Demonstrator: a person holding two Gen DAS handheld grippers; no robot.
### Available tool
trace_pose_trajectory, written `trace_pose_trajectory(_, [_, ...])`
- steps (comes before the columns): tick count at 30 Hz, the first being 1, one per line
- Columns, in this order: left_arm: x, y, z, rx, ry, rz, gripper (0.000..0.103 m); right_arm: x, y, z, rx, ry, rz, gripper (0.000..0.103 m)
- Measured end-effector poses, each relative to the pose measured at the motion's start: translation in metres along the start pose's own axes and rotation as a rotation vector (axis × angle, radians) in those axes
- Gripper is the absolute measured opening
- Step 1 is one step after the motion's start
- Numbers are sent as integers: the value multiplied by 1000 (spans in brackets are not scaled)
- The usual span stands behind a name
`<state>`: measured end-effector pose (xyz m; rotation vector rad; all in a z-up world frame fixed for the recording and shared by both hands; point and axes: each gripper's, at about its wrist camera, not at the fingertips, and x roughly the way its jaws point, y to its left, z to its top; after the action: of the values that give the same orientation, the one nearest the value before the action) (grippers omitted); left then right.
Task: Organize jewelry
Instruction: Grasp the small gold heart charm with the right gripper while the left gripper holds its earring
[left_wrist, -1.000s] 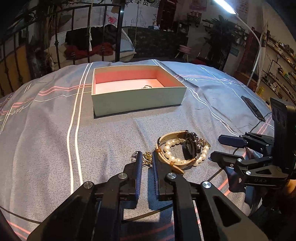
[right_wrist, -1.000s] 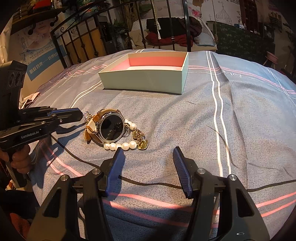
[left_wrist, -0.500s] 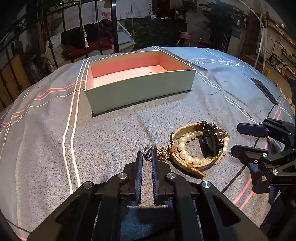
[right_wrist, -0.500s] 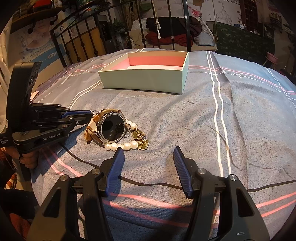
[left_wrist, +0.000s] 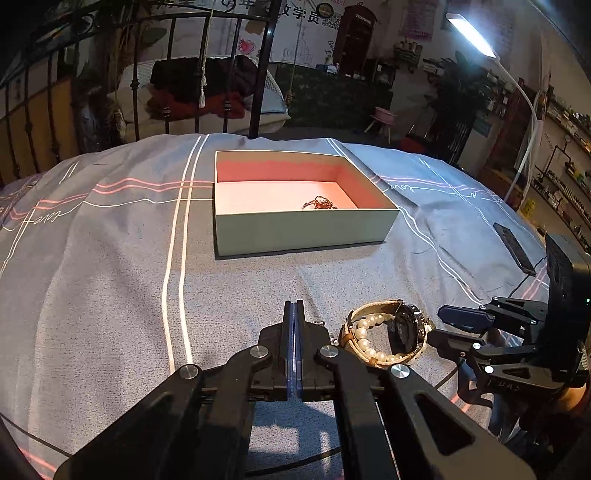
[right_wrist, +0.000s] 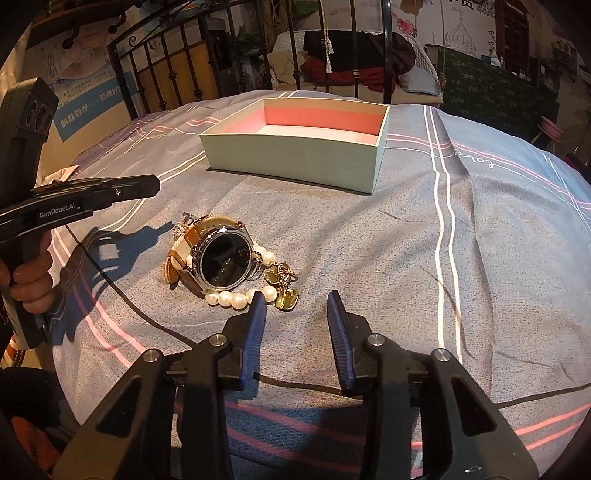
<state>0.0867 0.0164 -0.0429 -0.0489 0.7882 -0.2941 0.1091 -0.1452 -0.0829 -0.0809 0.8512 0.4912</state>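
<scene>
A pale green box (left_wrist: 303, 227) with a pink inside stands on the bed; a small gold piece (left_wrist: 319, 204) lies in it. A watch with a tan strap (right_wrist: 221, 260), a pearl bracelet (right_wrist: 236, 298) and a gold charm chain (right_wrist: 282, 286) lie piled on the cover. My left gripper (left_wrist: 294, 314) is shut and empty, raised just left of the pile; it also shows in the right wrist view (right_wrist: 147, 184). My right gripper (right_wrist: 295, 314) is open and empty, close in front of the pearls and charms; it also shows in the left wrist view (left_wrist: 443, 326).
The grey bedcover (right_wrist: 480, 240) has pink and white stripes. A black phone (left_wrist: 513, 247) lies at the right. An iron bed frame (left_wrist: 170, 74) stands behind the box. A hand (right_wrist: 29, 280) holds the left gripper's handle.
My left gripper has closed fully and lifted up from the small chain at the pile's left end, leaving it on the cover. My right gripper has moved slightly closer to the pearls.
</scene>
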Motion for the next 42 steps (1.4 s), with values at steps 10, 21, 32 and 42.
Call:
trace_pose_trajectory(10, [12,-11,-12,27,53,4,0,10,11,8,-88,20,-24,12])
trace_pose_trajectory(21, [14,-22,-25,53,90,-34,2,-5,5,-3,-26,-16,-2,12])
trace_pose_trajectory(32, [31,-28,-18,99,116,43,27,-5,4,-3,-10,-16,16,12])
trace_pose_trajectory(42, [36,-26,-11,92,103,40,10,-5,3,-4,-4,-20,22,12])
